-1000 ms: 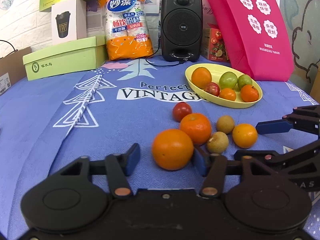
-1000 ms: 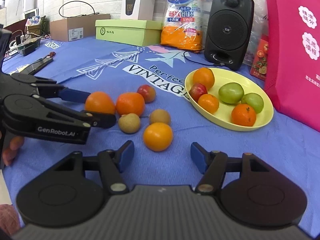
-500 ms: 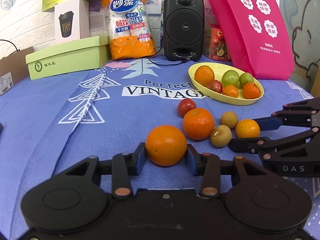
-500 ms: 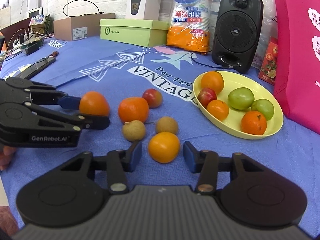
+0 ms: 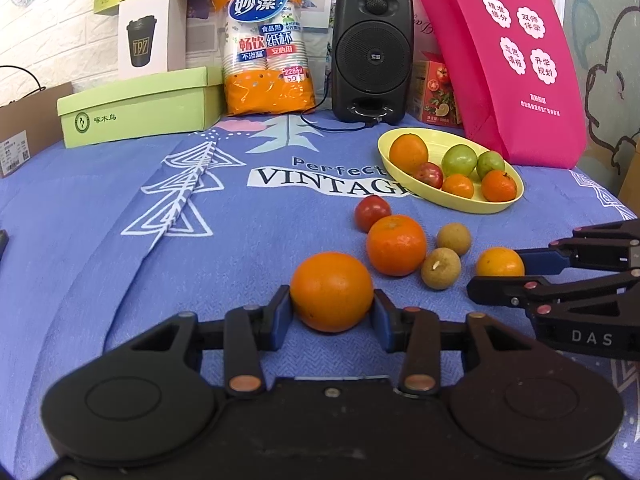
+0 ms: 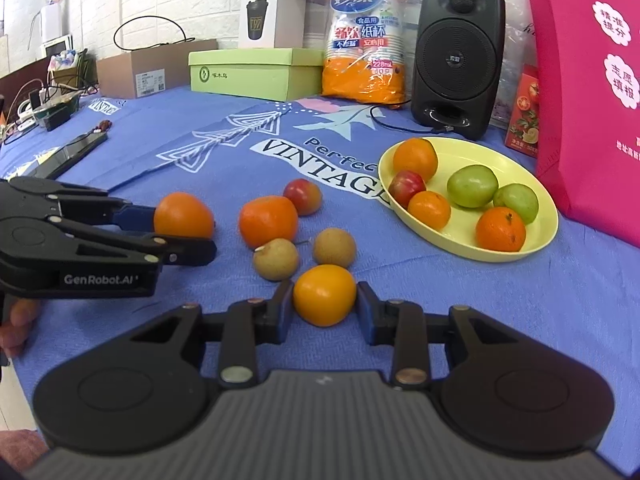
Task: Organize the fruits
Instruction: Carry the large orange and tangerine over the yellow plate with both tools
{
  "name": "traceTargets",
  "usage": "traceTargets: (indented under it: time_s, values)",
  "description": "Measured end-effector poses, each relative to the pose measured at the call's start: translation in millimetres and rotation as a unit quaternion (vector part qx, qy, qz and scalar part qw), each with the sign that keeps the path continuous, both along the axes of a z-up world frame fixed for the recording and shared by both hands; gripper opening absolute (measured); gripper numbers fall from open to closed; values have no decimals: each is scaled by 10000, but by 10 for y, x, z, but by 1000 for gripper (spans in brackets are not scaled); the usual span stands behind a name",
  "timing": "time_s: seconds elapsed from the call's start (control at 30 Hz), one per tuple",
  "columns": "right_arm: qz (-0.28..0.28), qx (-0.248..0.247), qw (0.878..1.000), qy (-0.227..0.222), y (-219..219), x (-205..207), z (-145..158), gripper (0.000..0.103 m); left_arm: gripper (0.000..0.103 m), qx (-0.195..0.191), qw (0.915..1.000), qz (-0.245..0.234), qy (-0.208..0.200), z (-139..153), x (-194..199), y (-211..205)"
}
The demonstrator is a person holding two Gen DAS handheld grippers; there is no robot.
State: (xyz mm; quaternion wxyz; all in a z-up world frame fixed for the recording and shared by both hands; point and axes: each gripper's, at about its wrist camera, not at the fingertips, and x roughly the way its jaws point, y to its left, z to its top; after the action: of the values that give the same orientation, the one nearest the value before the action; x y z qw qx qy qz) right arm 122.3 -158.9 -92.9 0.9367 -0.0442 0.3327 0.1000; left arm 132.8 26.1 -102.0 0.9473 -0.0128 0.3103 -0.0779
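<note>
My left gripper (image 5: 331,314) is shut on a large orange (image 5: 331,291) that rests on the blue cloth. My right gripper (image 6: 324,312) is shut on a small yellow-orange fruit (image 6: 324,294), also on the cloth. Between them lie a tangerine (image 5: 396,245), two brown round fruits (image 5: 441,268) (image 5: 454,238) and a small red fruit (image 5: 372,212). A yellow bowl (image 5: 500,205) at the back right holds several orange, green and red fruits. The left gripper also shows in the right wrist view (image 6: 182,230), the right gripper in the left wrist view (image 5: 498,270).
A black speaker (image 5: 372,54) with its cable, a pack of paper cups (image 5: 266,46), a green box (image 5: 140,106) and a pink bag (image 5: 516,60) line the back. A dark flat device (image 6: 68,152) lies on the cloth at the left.
Both grippers have moved forward and closed: the left onto the large orange, the right onto the small yellow-orange fruit. The other fruits have not moved.
</note>
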Motion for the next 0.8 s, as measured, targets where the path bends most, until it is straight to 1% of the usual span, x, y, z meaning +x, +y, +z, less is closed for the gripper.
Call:
traceTargets:
  time_s: [0.5, 0.67, 0.8]
  values:
    - [-132, 116, 9998, -49, -102, -342, 34, 33, 40, 53, 10000, 23, 80, 71, -210, -29]
    - [-184, 107, 9997, -70, -145, -478, 58, 33, 40, 37, 10000, 7, 80, 93, -316, -5]
    - [-236, 91, 9996, -82, -177, -562, 86, 32, 40, 59, 10000, -48, 11, 167, -430, 24]
